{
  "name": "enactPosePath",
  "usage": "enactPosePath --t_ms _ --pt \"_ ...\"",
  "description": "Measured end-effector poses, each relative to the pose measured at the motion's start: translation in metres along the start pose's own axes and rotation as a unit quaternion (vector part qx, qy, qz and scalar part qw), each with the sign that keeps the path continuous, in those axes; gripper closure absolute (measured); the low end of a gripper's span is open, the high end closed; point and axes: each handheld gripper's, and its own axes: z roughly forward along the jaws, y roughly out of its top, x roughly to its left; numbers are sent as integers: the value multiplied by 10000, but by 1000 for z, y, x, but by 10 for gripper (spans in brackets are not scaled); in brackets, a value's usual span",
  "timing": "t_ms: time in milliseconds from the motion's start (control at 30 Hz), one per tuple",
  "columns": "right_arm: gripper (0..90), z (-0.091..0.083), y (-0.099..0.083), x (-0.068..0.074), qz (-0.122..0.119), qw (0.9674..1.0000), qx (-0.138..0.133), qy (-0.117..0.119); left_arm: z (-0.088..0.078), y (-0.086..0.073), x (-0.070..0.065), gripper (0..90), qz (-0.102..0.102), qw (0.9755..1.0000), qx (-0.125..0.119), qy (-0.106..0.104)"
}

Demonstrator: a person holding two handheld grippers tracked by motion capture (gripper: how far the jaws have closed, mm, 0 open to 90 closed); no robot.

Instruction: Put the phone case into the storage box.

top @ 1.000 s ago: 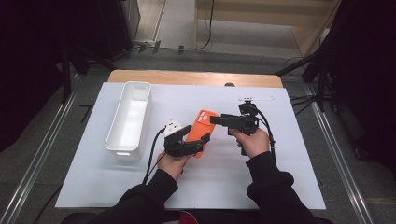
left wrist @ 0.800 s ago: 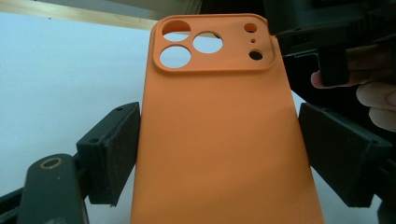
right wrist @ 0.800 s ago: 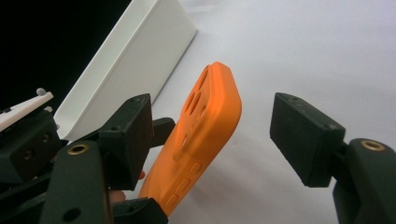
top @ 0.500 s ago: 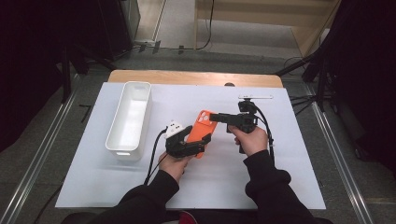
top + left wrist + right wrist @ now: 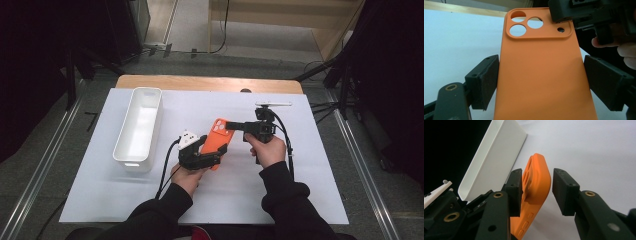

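Currently the left gripper (image 5: 212,159) clamps the orange phone case (image 5: 218,139) by its long edges above the white mat (image 5: 300,190), while the right gripper (image 5: 231,125), its jaws just closing around the case's top corner without yet pinching, looks set to take over.

Looking along our right gripper (image 5: 535,192), we see its two black jaws standing either side of the top end of an orange phone case (image 5: 537,182); they have just been closing; the left pad seems to touch the case's camera side, though we cannot be sure, while a narrow gap remains at the right pad; the case stands on edge, its side buttons toward us; beyond it a white tray (image 5: 496,152) lies on the white table cover (image 5: 586,147); another black gripper (image 5: 451,220) sits at lower left.
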Motion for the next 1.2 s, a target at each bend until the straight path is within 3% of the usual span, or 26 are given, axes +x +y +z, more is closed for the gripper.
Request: enactPosePath --t_ms 167,933,1100,1167,1200 --pt "674 -1 0 -2 76 10000 -24 37 0 0 -2 159 16 10000 -54 -34" --pt "744 -9 2 4 221 9993 -81 286 4 0 -6 155 260 9997 41 -19" --pt "747 -10 2 4 258 9991 -71 337 4 1 -5 153 232 9997 77 -102" --pt "748 -10 2 4 256 9990 -71 356 5 2 -4 145 118 9997 52 -196" --pt "748 -10 2 5 253 9990 -64 375 5 3 -3 94 92 9998 72 -188"
